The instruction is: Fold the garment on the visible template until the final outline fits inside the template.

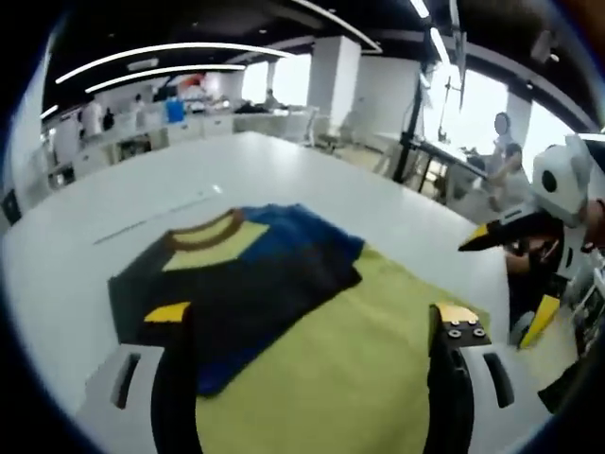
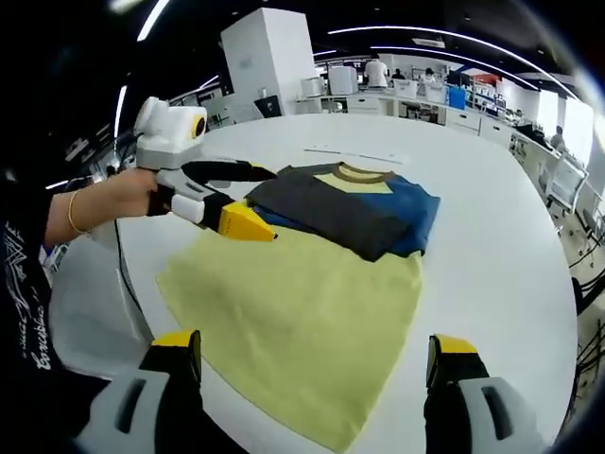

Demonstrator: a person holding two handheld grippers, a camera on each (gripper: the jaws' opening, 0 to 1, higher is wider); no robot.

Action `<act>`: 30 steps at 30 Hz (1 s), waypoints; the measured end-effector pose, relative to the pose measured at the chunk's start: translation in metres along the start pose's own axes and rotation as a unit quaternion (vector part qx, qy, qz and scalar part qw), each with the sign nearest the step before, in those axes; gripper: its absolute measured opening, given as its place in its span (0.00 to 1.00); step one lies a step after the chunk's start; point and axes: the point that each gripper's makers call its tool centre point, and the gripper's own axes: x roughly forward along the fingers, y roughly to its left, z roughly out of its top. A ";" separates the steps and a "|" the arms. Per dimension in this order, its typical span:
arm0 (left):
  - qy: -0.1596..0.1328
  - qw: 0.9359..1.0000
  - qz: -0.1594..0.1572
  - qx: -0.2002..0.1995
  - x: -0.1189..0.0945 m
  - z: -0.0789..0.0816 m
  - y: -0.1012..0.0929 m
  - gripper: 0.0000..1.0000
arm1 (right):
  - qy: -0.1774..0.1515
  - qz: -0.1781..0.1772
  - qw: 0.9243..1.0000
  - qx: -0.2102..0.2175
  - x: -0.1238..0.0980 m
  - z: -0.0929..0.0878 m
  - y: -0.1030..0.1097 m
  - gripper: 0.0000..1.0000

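At your hands: you are holding both tongs above the near edge of the white table [image 2: 492, 236], with the garment lying in front of them.
Left tongs: the left gripper [image 1: 312, 320] is hanging with its jaws spread wide and nothing between them; in the right gripper view the same tool [image 2: 253, 200] is reaching in from the left over the near edge of the shirt's dark part, and whether it is touching the cloth I cannot tell.
Right tongs: the right gripper [image 2: 312, 352] is also standing wide and empty, just short of the hem; in the left gripper view it [image 1: 515, 274] is hovering off the table's right edge.
Garment: the shirt [image 2: 312, 303] is lying flat on the table, its yellow lower half spreading towards you and its dark and blue upper part, with the brown collar [image 1: 203, 230], lying beyond as if folded over.
Handling: I am judging it light, soft and floppy, likely to sag and crease; you are best pinching it at a hem corner or a side edge, one tool to each corner.
Template: I cannot make out any marked outline on the table.
Containers: I am seeing none near the shirt.
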 end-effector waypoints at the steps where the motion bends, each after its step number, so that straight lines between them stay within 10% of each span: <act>1: 0.002 1.000 -0.001 -0.003 -0.005 -0.004 0.001 0.99 | 0.001 0.000 1.000 0.000 0.001 0.000 0.000 0.99; 30: 0.076 0.995 0.054 -0.045 -0.103 -0.097 0.028 0.92 | 0.030 -0.001 0.999 0.028 0.008 -0.034 0.001 0.97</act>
